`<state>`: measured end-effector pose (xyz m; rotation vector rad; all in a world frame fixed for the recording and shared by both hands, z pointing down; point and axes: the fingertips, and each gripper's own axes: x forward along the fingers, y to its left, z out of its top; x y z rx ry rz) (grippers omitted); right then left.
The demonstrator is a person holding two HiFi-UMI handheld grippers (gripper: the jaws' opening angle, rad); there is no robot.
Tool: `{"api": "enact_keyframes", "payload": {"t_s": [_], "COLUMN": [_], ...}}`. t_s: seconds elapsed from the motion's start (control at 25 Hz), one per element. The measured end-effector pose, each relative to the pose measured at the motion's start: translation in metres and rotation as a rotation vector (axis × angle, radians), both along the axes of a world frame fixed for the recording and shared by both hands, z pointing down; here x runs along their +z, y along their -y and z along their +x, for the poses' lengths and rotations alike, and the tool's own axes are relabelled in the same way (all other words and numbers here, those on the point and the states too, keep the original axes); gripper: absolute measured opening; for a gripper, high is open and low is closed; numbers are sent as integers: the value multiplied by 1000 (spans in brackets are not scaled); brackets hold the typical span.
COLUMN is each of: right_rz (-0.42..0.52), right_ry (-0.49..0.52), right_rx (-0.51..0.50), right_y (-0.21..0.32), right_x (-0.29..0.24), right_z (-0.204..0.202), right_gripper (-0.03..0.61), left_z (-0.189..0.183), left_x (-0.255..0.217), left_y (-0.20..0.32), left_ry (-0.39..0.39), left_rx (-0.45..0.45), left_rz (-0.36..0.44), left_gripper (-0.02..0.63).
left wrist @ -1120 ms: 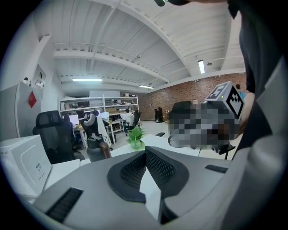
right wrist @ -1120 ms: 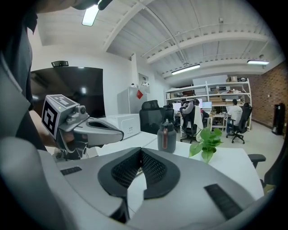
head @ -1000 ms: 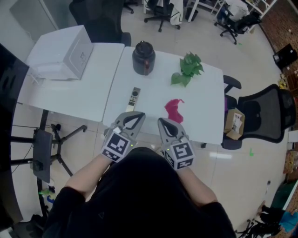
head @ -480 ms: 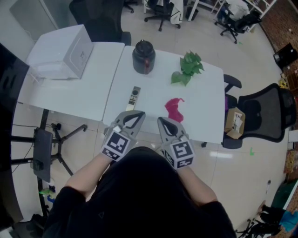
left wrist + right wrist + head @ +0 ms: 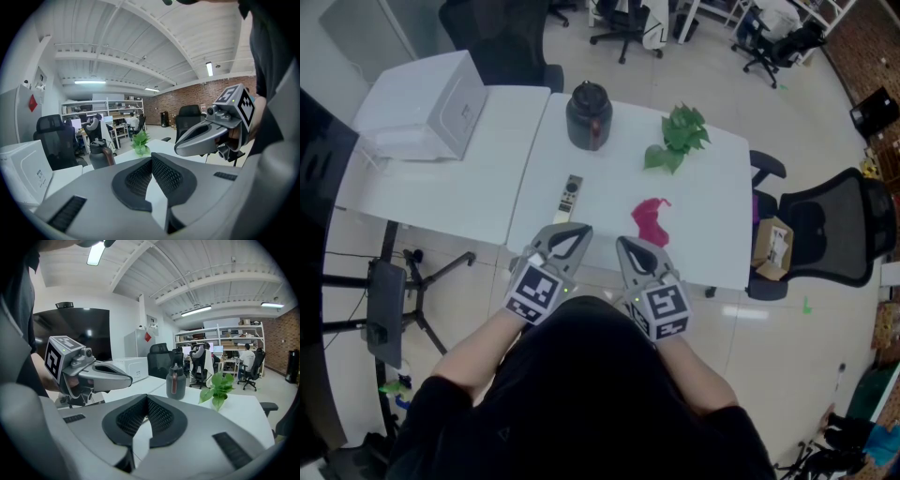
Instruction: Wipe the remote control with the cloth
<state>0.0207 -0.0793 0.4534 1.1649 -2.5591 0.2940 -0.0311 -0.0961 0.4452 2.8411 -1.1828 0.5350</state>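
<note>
Both your grippers are pinched fully together with nothing between the pads, hovering side by side over the near edge of the table (image 5: pixel 712 216). So nothing is picked up yet.

The thing that matters is who's closer to what. The remote control (image 5: pixel 571 197) lies straight ahead of your left gripper (image 5: pixel 581 232), just past its tips. Its long axis runs away from you, pretty much in line with the way that gripper points. The pink cloth (image 5: pixel 651 221) is a crumpled heap just ahead of your right gripper (image 5: pixel 623 244), a touch to its outer side.

So I'd say right takes the cloth and left pins the remote. You'd have to open the jaws first, and since the remote is narrow and flat, pressing down on it looks easier than gripping it.
</note>
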Motion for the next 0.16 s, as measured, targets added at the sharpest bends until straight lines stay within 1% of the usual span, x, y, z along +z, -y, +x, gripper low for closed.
{"api": "enact_keyframes", "payload": {"t_s": [0.16], "right_rz": [2], "right_ry": [-7], "right_rx": [1], "right_y": [-1], "right_x": [1], "right_z": [-1], "right_gripper": [8], "left_z": [-1], "left_x": [1], "left_y": [0], "left_ry": [1], "left_rx": [-2], "left_rz": [2], "left_gripper": [5]}}
